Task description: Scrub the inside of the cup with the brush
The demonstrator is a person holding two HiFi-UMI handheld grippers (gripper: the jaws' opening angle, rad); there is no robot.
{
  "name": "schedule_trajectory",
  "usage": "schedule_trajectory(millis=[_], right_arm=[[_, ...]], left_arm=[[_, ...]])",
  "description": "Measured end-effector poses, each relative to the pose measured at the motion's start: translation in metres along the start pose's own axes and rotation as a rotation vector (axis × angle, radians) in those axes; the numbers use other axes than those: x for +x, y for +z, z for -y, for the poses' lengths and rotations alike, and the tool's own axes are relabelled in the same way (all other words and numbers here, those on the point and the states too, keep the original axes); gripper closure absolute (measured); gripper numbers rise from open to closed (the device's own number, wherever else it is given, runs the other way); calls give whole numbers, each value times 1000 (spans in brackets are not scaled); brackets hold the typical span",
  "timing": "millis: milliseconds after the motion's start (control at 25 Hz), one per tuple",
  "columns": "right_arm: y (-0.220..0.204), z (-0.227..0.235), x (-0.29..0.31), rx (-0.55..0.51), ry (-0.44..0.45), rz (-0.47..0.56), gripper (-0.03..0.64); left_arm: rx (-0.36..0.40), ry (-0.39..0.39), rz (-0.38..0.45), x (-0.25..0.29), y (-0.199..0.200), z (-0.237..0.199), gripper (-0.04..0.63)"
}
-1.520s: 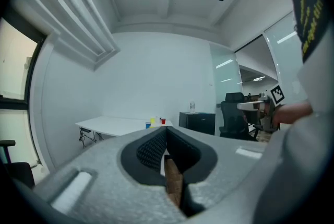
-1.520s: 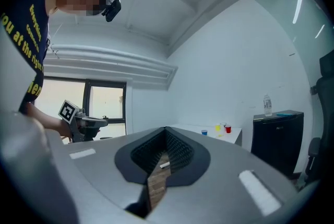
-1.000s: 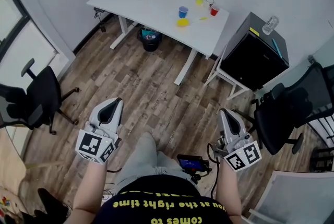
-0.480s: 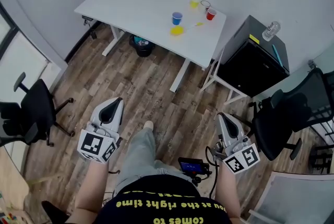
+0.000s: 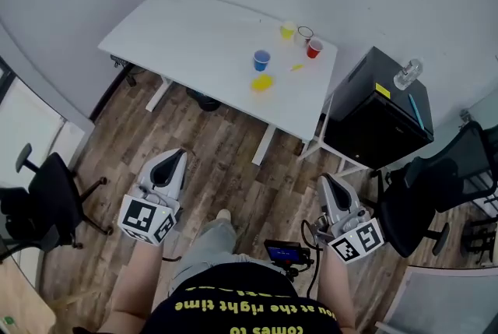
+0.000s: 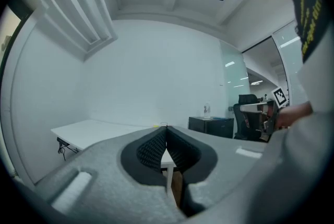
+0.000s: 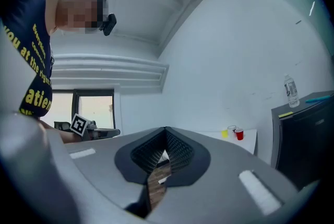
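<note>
Far off — blue cup [image 5: 261, 60] upright, mouth up, on table [image 5: 179, 29].

A blue cup [image 5: 261, 59], a red cup [image 5: 313, 49], a white table [image 5: 187, 29].

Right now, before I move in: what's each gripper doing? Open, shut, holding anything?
Left gripper: closed, nothing between its jaws.
Right gripper: closed, nothing between its jaws.

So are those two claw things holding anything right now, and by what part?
Nothing is held: the left gripper and the right gripper are both shut and empty.
</note>
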State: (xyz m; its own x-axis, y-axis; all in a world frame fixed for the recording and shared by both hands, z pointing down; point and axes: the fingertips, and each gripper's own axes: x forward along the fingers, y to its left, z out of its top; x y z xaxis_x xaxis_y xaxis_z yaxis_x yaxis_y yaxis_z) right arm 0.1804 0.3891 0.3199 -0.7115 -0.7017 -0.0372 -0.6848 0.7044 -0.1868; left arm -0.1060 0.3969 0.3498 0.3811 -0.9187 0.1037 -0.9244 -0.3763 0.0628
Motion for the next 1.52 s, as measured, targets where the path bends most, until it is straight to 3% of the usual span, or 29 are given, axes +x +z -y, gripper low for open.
schedule_trajectory(millis=[640,1120,1520], right_arm=[[3,51,114,-6,-42,9,612],[-8,56,137,14,-16,-19,612],[-22,75,169,37,26,-40,612]], left_arm=[[0,-53,8,95,10,-90,595],[-28,-75,-17,104,7,-94,595],[1,-70,-39,123,-1,-103,595]])
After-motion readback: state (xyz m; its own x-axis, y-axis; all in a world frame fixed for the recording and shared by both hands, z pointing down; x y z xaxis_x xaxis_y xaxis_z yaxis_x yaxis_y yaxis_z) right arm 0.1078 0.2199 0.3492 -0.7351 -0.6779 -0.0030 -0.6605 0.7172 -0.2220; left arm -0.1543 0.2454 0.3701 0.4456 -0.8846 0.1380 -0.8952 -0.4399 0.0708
